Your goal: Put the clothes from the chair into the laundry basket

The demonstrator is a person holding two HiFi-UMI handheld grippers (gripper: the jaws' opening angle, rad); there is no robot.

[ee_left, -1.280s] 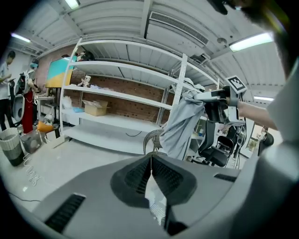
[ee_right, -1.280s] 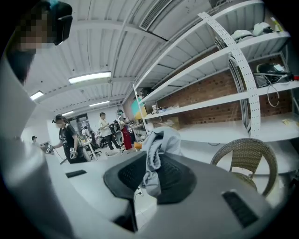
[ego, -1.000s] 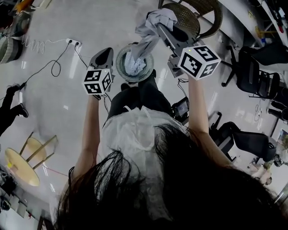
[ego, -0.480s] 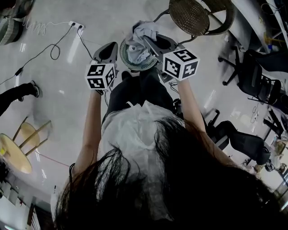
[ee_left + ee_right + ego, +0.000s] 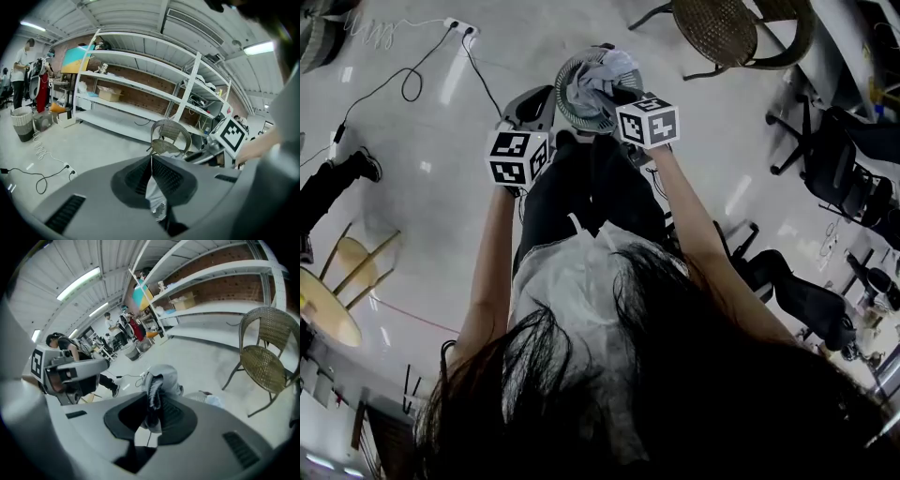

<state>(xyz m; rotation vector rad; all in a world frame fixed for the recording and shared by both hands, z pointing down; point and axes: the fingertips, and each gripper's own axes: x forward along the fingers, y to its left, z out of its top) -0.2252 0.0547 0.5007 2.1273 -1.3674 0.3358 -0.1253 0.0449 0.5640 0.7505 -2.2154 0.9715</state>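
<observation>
A round laundry basket (image 5: pixel 572 70) stands on the floor in front of the person's feet, with pale clothes inside. My right gripper (image 5: pixel 602 86) reaches over its rim, shut on a grey garment (image 5: pixel 598 75). In the right gripper view the garment (image 5: pixel 161 378) bunches up between and above the jaws of the right gripper (image 5: pixel 153 404). My left gripper (image 5: pixel 546 94) hovers just left of the basket. Its jaws meet at the tips with nothing between them in the left gripper view (image 5: pixel 151 158). The wicker chair (image 5: pixel 727 28) stands beyond the basket, its seat bare.
A power strip and cables (image 5: pixel 459 26) lie on the floor to the left. Office chairs (image 5: pixel 839 164) crowd the right side. A wooden stool (image 5: pixel 328 305) and a person's leg (image 5: pixel 337 183) are at the far left. Long shelving (image 5: pixel 140 89) lines the wall.
My right gripper has come down and toward the person from beside the chair, carrying the grey garment to the basket's mouth. The left gripper has sunk a little beside the basket.
</observation>
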